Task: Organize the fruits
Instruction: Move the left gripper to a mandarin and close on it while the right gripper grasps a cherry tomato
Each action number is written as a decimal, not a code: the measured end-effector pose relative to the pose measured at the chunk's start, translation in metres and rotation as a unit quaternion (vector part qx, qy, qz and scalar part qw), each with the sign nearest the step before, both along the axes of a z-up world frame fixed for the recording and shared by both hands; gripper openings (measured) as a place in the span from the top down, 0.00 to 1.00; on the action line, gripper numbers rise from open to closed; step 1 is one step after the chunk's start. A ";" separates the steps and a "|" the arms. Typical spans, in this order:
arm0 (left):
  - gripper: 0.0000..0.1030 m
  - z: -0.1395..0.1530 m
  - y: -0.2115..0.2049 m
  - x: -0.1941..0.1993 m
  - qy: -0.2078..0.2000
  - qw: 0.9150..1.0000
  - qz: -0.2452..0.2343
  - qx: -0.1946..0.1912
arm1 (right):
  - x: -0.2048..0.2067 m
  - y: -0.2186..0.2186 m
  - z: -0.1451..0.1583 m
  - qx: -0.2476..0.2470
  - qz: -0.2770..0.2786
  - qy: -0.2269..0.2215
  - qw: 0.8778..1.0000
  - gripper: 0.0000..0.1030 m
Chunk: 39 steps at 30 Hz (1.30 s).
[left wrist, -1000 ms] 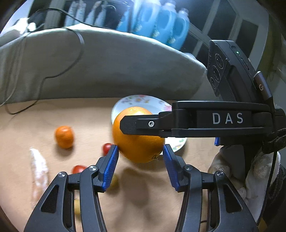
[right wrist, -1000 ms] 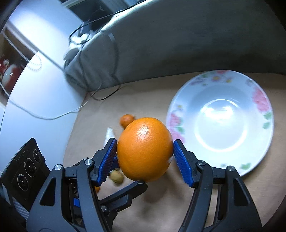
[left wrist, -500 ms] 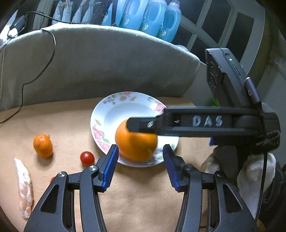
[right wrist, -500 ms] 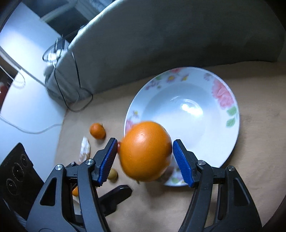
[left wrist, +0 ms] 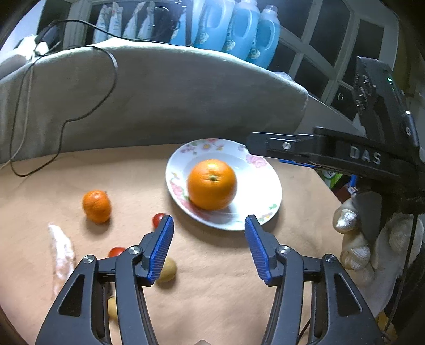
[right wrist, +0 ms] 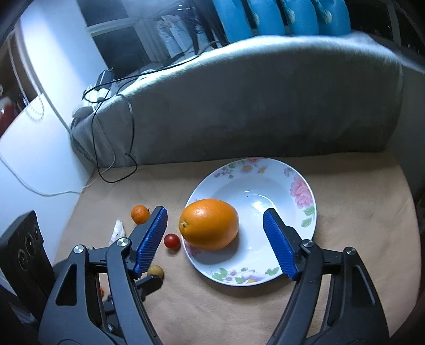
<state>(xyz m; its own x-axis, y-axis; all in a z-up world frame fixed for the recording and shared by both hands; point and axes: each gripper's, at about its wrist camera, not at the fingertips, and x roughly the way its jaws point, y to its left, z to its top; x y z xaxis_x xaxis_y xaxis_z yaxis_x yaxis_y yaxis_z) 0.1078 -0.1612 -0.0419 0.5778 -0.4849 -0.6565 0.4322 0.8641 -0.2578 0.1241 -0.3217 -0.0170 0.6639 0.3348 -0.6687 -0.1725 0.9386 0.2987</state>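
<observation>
Both grippers angled downward, opening.

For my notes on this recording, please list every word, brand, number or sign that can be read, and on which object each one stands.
"DAS": raised letters on the black finger of the right gripper, seen from the left wrist.
Labels on the blue bottles behind the grey cushion: too small and blurred to read.
White packets on the shelf: print unreadable.
The plate bears only flowers, no text.
</observation>
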 end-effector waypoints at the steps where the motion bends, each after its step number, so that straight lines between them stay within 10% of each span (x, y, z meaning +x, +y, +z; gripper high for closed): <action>1: 0.47 0.001 0.002 -0.002 0.000 1.000 0.003 0.001 | -0.002 0.002 0.000 -0.002 0.002 -0.004 1.000 0.15; 39: 0.47 -0.020 0.142 -0.078 0.018 0.992 0.120 0.043 | -0.022 0.111 -0.027 -0.085 0.144 -0.009 0.986 0.13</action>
<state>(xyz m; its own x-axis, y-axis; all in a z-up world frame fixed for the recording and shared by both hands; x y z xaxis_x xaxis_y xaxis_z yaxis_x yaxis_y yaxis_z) 0.0294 -0.0194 -0.0621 0.6455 -0.2776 -0.7115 0.2037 0.9604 -0.1899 0.1024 -0.2107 -0.0443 0.5707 0.3951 -0.7198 -0.4425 0.8864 0.1358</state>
